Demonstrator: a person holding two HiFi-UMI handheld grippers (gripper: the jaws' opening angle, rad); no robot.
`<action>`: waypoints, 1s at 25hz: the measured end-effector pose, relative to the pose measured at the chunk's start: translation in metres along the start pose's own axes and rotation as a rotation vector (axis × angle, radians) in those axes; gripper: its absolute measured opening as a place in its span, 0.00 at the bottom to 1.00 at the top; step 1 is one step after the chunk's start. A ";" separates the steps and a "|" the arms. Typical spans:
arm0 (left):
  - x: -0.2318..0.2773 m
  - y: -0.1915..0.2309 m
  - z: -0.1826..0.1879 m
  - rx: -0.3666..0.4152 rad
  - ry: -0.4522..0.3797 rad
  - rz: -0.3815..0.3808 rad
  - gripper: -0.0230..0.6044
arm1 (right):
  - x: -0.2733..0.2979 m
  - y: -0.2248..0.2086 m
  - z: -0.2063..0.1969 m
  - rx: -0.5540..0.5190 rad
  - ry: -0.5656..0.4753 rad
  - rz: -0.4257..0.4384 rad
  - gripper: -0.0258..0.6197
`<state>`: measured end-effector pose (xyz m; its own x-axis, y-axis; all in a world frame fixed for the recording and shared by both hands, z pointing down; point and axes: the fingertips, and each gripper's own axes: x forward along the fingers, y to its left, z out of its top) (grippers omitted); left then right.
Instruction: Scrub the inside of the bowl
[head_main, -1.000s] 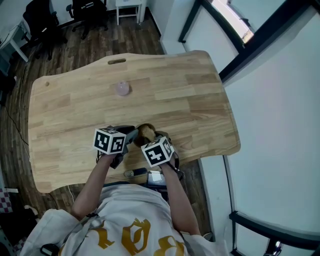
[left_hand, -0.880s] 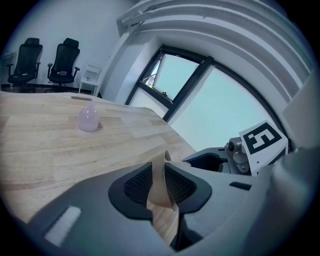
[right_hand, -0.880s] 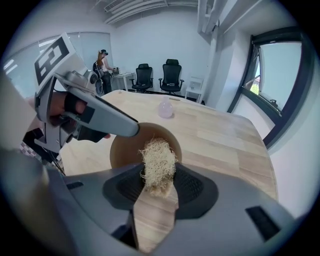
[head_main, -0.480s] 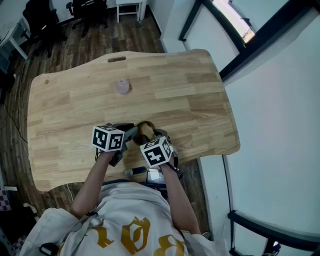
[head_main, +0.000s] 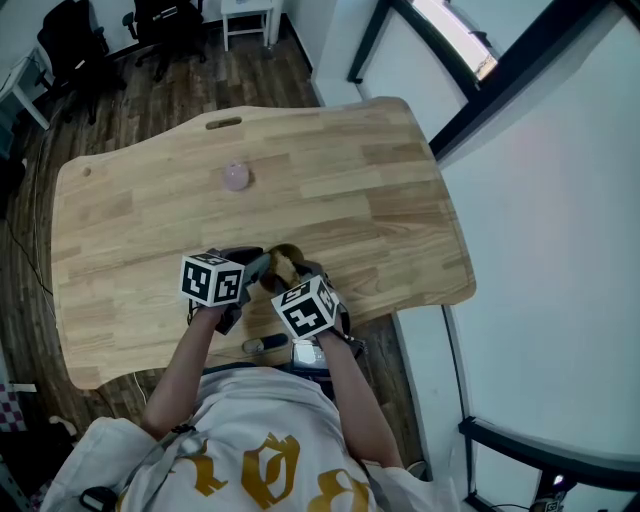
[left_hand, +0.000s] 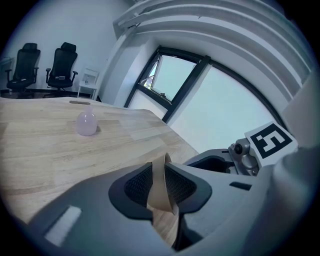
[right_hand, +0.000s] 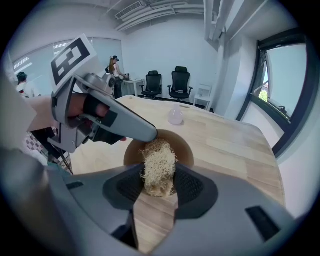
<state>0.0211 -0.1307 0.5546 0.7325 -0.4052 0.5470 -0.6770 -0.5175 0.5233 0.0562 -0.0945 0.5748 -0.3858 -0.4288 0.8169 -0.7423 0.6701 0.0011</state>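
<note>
A brown wooden bowl (right_hand: 177, 142) sits near the table's front edge, also seen as the bowl (head_main: 290, 259) in the head view. My left gripper (left_hand: 161, 189) is shut on the bowl's rim (left_hand: 160, 185). My right gripper (right_hand: 159, 186) is shut on a pale fibrous scrubber (right_hand: 159, 167), whose far end reaches into the bowl. Both grippers meet at the bowl, the left gripper (head_main: 262, 268) from the left and the right gripper (head_main: 300, 275) from the near side.
A small pale pink round object (head_main: 235, 177) stands farther back on the wooden table (head_main: 380, 190). Office chairs (head_main: 170, 25) stand on the dark floor beyond the table. A window wall runs along the right.
Both grippers and the bowl stay almost in place; the view has shifted slightly as the head moved.
</note>
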 end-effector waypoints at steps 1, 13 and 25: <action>0.000 0.000 0.000 0.000 -0.001 0.003 0.15 | 0.000 0.004 0.000 -0.012 -0.003 0.018 0.29; -0.002 0.005 -0.001 0.001 -0.001 0.027 0.15 | 0.003 0.022 -0.011 -0.098 0.049 0.124 0.29; -0.005 0.004 0.001 0.026 0.002 0.044 0.15 | 0.004 0.015 -0.019 -0.061 0.103 0.110 0.29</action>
<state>0.0147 -0.1312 0.5537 0.7020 -0.4264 0.5704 -0.7064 -0.5186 0.4817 0.0539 -0.0749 0.5893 -0.4024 -0.2880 0.8690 -0.6624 0.7468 -0.0592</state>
